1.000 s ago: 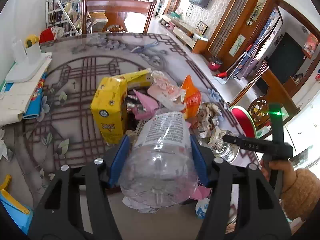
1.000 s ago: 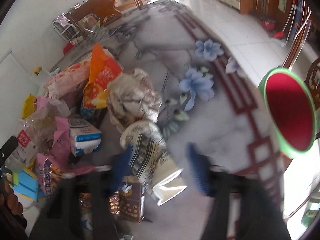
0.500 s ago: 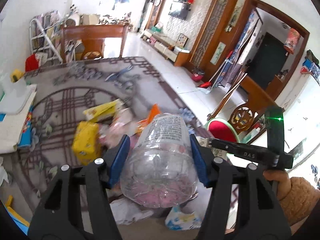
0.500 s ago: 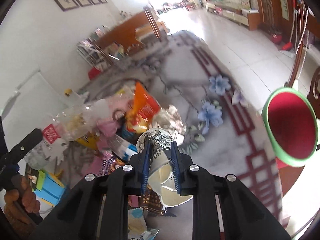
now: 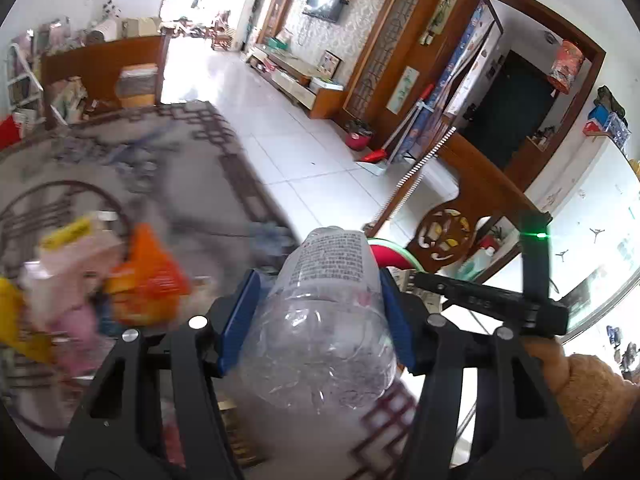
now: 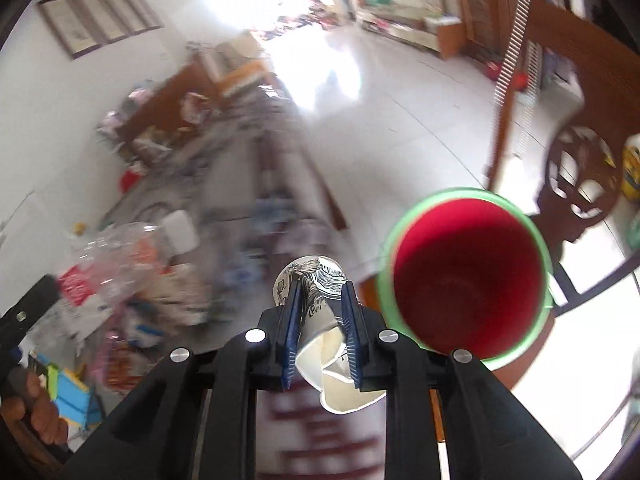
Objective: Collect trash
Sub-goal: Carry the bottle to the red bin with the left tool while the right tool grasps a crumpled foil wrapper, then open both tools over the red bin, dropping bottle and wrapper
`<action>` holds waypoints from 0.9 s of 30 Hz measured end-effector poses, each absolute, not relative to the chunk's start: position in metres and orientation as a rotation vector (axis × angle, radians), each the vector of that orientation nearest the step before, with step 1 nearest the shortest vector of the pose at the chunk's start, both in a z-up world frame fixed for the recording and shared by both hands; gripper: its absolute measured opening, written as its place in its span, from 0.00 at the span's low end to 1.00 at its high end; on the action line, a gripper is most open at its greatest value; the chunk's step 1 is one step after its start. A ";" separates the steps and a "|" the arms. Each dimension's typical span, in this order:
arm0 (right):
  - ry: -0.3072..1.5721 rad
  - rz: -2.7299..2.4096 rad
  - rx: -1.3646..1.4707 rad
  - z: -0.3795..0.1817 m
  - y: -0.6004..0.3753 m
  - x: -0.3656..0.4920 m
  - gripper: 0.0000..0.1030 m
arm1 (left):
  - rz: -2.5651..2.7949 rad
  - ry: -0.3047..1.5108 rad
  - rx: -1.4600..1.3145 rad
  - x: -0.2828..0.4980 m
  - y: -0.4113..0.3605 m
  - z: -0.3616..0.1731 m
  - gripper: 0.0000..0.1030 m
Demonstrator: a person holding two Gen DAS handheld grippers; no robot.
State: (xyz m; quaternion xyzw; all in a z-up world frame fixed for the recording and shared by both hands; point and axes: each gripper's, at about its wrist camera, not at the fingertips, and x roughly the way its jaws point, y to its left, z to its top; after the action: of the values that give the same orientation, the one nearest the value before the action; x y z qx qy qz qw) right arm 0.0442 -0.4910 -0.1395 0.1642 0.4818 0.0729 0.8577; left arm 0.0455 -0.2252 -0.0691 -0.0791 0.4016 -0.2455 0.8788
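Got my right gripper (image 6: 320,320) clamped flat on the crushed paper cup (image 6: 320,344), left gripper (image 5: 316,320) squeezing the plastic bottle (image 5: 324,320), and the red bin (image 6: 468,276) sits just right of the cup, so the right hand's nearer.

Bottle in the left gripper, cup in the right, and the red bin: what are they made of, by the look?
Bottle: clear thin plastic, glossy, since the background shows through and its wall is dented.
Cup: likely paper, printed outside, matte cream inside, creased flat between the pads.
Bin: probably moulded plastic, smooth red inside with a green rim.
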 end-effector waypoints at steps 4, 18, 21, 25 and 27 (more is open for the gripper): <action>1.038 0.110 0.316 -0.153 -0.533 0.059 0.23 | -0.543 0.857 -0.152 0.057 -0.272 -0.083 0.56; 0.958 -0.009 0.367 -0.135 -0.631 0.028 0.73 | -0.666 0.943 -0.039 0.092 -0.400 -0.131 0.56; 0.939 -0.037 0.358 -0.126 -0.639 0.016 0.73 | -0.677 0.977 -0.013 0.099 -0.417 -0.145 0.56; 0.905 -0.067 0.326 -0.114 -0.642 0.001 0.74 | -0.693 1.023 0.042 0.106 -0.437 -0.163 0.56; 0.890 -0.079 0.321 -0.111 -0.644 -0.007 0.74 | -0.695 1.032 0.063 0.108 -0.442 -0.168 0.56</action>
State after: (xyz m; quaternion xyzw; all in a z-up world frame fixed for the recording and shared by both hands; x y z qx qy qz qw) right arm -0.0074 -0.6440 -0.1107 0.1546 0.4286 -0.0381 0.8893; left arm 0.1079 -0.4423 -0.1680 0.0294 0.4833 -0.3253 0.8122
